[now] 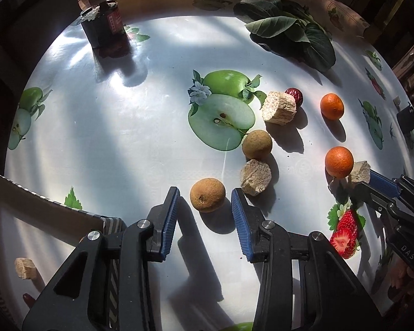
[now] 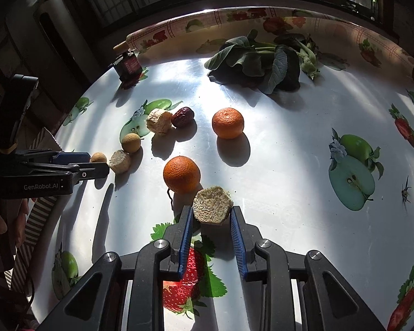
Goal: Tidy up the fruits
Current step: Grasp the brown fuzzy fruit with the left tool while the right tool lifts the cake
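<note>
Two tools work the desk (image 1: 124,138): left tool (image 1: 204,201) brackets a brown longan (image 1: 207,194), not visibly gripping; right tool (image 2: 211,215) pinches a beige chunk (image 2: 212,205) beside an orange (image 2: 181,174), likely for sorting.

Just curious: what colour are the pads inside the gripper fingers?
Blue, ribbed pads on black arms; clearest in the right wrist view.

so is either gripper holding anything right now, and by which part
The right gripper pinches a tan porous chunk by its two opposite sides. The left gripper only straddles a brown round fruit, pads not touching.
</note>
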`<action>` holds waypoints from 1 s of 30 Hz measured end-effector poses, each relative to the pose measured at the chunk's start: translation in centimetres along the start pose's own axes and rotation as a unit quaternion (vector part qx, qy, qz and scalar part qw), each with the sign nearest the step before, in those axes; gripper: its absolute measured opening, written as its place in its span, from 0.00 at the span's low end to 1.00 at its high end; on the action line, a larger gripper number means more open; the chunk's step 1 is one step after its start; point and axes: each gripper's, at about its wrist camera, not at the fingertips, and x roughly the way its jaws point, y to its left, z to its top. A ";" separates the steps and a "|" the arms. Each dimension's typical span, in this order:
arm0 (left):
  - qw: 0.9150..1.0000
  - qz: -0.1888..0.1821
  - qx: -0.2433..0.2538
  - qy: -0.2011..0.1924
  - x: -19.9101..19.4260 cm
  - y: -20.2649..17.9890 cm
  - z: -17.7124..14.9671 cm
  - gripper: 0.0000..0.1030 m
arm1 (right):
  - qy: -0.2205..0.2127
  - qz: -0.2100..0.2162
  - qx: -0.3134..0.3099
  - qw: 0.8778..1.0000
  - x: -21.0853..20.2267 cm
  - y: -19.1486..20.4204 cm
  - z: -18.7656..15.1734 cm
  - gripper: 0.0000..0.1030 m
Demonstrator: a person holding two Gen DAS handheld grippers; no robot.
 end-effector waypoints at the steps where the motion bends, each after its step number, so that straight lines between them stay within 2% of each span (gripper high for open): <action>1: 1.000 -0.001 0.001 -0.002 0.0 0.0 0.0 0.27 | -0.001 0.002 0.002 1.000 -0.1 0.0 0.0 0.26; 2: 1.000 -0.004 0.001 -0.005 0.0 0.1 -0.1 0.23 | -0.002 0.002 0.004 1.000 -0.2 0.0 0.0 0.26; 5: 1.000 -0.016 -0.002 -0.013 -0.5 0.0 -0.3 0.23 | -0.005 0.004 0.004 1.000 -0.6 0.0 0.1 0.26; 18: 0.999 -0.002 0.002 -0.039 -4.8 -2.6 -3.2 0.23 | -0.011 0.013 -0.006 1.000 -3.1 1.3 -1.6 0.26; 30: 0.998 0.039 -0.010 -0.058 -7.9 -0.3 -6.6 0.23 | -0.018 0.031 -0.035 0.999 -4.8 5.6 -2.7 0.26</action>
